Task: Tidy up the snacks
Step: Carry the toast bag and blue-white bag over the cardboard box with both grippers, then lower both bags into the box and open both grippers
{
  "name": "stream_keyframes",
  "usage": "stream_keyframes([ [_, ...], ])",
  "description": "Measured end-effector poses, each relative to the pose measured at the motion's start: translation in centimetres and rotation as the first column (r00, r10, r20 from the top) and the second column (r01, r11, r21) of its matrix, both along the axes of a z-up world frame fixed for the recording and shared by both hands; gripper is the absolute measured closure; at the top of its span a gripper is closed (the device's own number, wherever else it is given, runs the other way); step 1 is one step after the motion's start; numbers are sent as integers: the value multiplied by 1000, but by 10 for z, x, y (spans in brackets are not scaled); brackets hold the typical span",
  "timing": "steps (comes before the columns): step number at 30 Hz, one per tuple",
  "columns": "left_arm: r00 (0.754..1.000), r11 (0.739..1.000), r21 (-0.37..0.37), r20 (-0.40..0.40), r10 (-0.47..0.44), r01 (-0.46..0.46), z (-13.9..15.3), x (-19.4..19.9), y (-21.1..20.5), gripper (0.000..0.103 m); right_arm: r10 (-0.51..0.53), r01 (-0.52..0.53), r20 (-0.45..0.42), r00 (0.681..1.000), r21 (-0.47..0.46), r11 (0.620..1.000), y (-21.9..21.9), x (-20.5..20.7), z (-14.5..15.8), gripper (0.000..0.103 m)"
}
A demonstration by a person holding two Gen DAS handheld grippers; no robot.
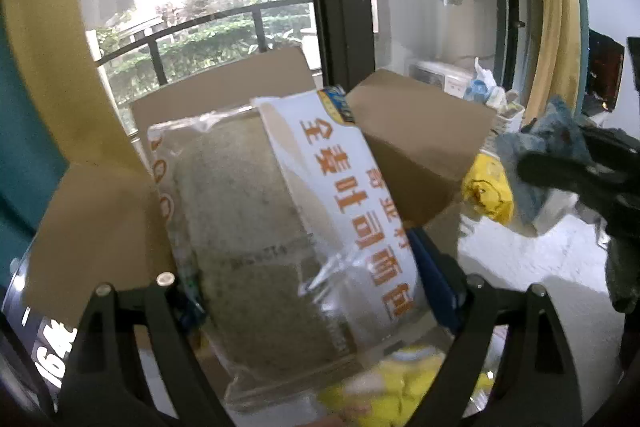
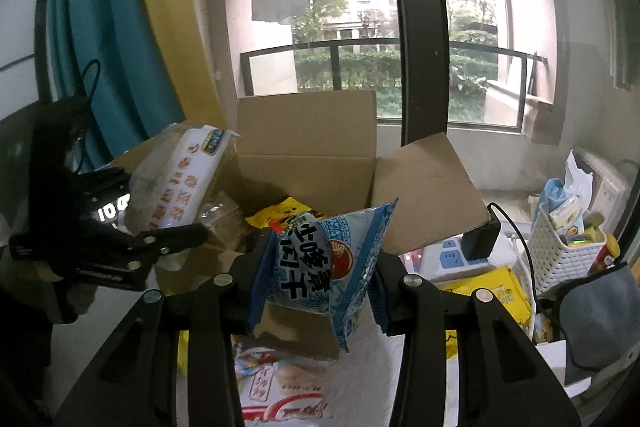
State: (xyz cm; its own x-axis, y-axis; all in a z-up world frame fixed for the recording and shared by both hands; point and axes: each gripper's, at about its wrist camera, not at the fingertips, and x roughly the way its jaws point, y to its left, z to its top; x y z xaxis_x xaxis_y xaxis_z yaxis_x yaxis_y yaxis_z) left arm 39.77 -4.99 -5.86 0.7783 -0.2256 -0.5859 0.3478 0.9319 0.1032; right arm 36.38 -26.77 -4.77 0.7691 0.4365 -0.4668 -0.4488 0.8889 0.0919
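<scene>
The left gripper (image 1: 316,291) is clamped across a bag of whole-wheat toast bread (image 1: 272,227), its jaws spread wide by the loaf, which stands up between them in clear and white wrap with orange lettering. The right gripper (image 2: 320,279) holds a blue-and-white snack packet (image 2: 332,259), pinched at a moderate width between its blue pads (image 2: 262,279). In the right wrist view the left gripper and its loaf hang at the left edge of an open cardboard box (image 2: 308,163); the packet is just in front of the box's near wall.

All of the box's flaps (image 2: 424,183) stand or splay outward, the right one leaning over toward a white power strip (image 2: 456,255) with a black charger plugged into it. Inside the box lies a yellow snack bag (image 2: 280,213), with a clear-wrapped pack beside it on the left. More snacks lie below the right gripper: a white packet with red print (image 2: 280,395), and a yellow bag (image 2: 492,295) toward the right. A white lattice basket (image 2: 560,259) stuffed with small items stands at the far right, a blue-grey cloth just in front of it.

The surface is white and textured. Behind the box a large window with a dark frame looks onto a railed balcony and trees, with teal and yellow curtains (image 2: 120,27) at the left.
</scene>
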Motion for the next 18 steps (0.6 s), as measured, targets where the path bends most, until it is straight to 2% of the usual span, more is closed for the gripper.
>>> stream_keyframes([
  [3, 999, 999, 28, 12, 43, -43, -5, 21, -4, 15, 0, 0, -1, 1000, -8, 1000, 1, 9, -3, 59],
  [7, 999, 997, 60, -17, 45, -44, -13, 46, -9, 14, -8, 8, -8, 1000, -28, 1000, 3, 23, -2, 59],
  [10, 997, 988, 144, -48, 59, -51, -25, 59, -11, 10, -7, 7, -3, 1000, -43, 999, 7, 31, 0, 59],
  [14, 997, 993, 101, -41, 72, -67, -20, 57, -1, 10, -6, 6, 0, 1000, -56, 998, 13, 39, 0, 59],
  [18, 995, 994, 31, 8, 104, -104, 4, 46, 19, 10, -7, 6, -5, 1000, -55, 998, 21, 52, 0, 59],
])
